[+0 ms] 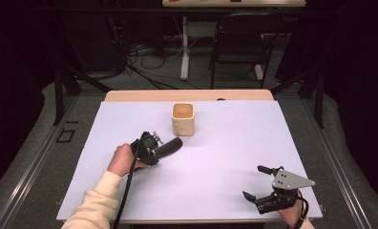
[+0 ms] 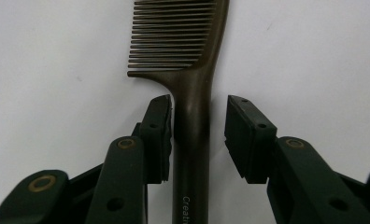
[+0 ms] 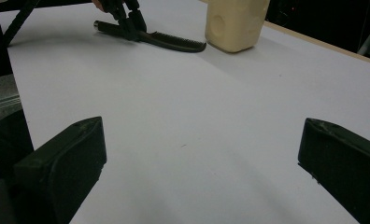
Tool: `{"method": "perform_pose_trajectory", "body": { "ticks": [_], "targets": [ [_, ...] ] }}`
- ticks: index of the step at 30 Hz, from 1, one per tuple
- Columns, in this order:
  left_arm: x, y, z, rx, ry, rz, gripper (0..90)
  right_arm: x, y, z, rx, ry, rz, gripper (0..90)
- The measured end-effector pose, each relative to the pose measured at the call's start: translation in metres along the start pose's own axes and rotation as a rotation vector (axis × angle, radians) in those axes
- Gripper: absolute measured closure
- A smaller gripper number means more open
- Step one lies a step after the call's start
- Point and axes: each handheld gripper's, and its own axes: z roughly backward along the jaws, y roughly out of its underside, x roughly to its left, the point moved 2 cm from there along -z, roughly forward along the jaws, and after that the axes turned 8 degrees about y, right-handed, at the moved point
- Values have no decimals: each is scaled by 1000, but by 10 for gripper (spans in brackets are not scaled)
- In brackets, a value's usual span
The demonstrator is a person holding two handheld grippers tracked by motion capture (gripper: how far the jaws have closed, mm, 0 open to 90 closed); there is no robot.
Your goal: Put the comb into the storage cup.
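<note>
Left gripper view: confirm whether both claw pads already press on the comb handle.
No: the comb handle touches one pad of the left claw, with a gap at the other.

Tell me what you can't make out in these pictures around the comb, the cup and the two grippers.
- Comb: in the left gripper view its tip is cut off by the top edge, and the handle print by the bottom edge.
- Left gripper: one jaw touches the handle, the other stands apart.
- Cup: top cut off in the right gripper view; contents unclear in the high view.
- Right gripper: jaws wide open over bare table.
</note>
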Motion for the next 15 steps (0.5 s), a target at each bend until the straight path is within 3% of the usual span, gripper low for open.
{"method": "perform_pose_trajectory", "body": {
  "ticks": [15],
  "targets": [
    [4,0,-3,-12,42,31,705,0,0,0,6,-2,-2,7]
  ]
}}
